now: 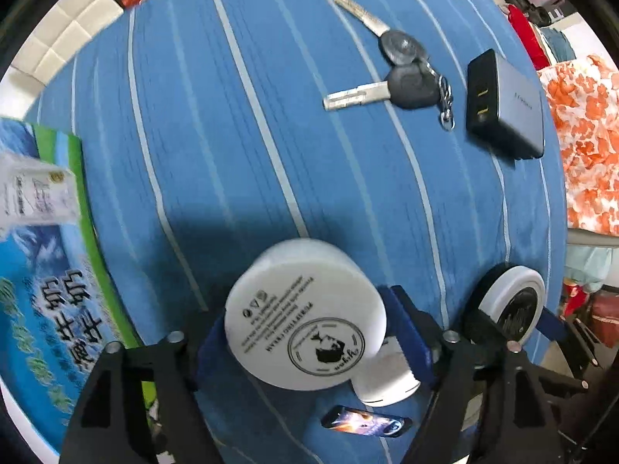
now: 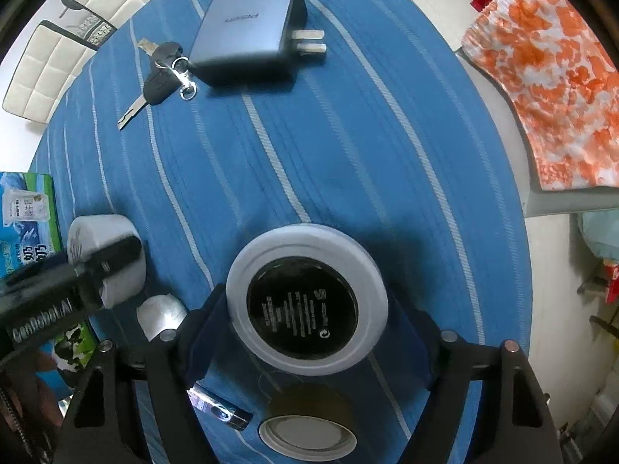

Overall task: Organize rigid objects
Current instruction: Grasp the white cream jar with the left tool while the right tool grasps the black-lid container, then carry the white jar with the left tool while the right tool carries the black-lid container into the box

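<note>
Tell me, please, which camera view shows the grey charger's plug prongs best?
The right wrist view: the grey charger lies there with both prongs in plain sight. The left wrist view shows the same charger from its port end, so the prongs are hidden.

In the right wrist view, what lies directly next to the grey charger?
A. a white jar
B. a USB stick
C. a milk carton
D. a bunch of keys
D: the keys lie right at the end of the charger opposite its prongs, on the blue striped cloth, far from the other items.
</note>
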Demonstrator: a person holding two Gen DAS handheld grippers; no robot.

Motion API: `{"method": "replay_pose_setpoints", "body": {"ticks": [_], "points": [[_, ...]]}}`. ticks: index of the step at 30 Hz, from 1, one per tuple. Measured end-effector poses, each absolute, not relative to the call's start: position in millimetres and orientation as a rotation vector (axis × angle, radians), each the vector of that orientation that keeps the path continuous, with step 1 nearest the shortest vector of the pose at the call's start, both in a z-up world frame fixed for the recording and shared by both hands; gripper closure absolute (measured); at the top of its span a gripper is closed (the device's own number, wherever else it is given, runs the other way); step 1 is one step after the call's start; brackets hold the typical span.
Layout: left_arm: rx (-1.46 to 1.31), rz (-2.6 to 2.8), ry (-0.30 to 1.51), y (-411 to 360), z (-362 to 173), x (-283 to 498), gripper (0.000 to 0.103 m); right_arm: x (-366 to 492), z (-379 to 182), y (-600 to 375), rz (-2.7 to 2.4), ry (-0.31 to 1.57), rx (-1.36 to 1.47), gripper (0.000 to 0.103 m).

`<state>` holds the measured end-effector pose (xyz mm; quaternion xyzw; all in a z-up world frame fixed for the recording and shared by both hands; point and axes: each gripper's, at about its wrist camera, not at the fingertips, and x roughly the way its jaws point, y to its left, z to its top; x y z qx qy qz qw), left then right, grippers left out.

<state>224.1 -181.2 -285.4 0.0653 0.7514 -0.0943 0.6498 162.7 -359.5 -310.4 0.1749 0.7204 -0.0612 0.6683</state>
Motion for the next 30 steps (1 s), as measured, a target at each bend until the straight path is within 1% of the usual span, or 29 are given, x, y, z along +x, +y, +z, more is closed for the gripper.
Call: {"method": "replay_pose_setpoints", "body": {"ticks": [1, 6, 7, 8, 9, 15, 22, 26, 28, 30], "points": [[0.156, -0.212, 1.705, -182.2, -286.2, 221.4, 0.023, 163.0, -310.6, -358.0, -0.139, 1.625, 0.39, 0.021], [0.176, -0.2, 1.673, -185.5, -293.1, 220.2, 0.023, 165.4, -311.1, -350.1, -0.156, 1.634, 0.344, 0.021], [0.191, -0.2, 1.662, -188.8, -293.5, 219.0, 0.026, 165.7, -311.2, -349.1, -0.16, 1.633, 0.337, 0.022], [0.211, -0.19, 1.647, -190.4, -292.9, 217.0, 0.034, 164.7, -308.6, -344.1, -0.168, 1.632, 0.323, 0.023], [0.212, -0.192, 1.634, -190.2, -294.1, 220.0, 0.038, 164.6, -307.4, -341.0, -0.173, 1.632, 0.304, 0.025], [0.193, -0.206, 1.613, -177.1, -282.7, 220.0, 0.038, 162.0, -301.7, -335.3, -0.193, 1.625, 0.285, 0.026], [0.17, -0.228, 1.514, -167.7, -231.9, 200.0, 0.038, 154.0, -258.1, -329.1, -0.174, 1.551, 0.255, 0.026], [0.154, -0.251, 1.426, -154.4, -186.6, 182.0, 0.038, 147.2, -213.9, -312.6, -0.15, 1.476, 0.201, 0.026], [0.142, -0.25, 1.393, -145.6, -173.5, 178.2, 0.038, 141.7, -188.1, -300.3, -0.135, 1.429, 0.168, 0.026], [0.12, -0.248, 1.347, -127.3, -149.5, 172.3, 0.038, 137.6, -167.0, -290.6, -0.121, 1.394, 0.151, 0.026]]}}
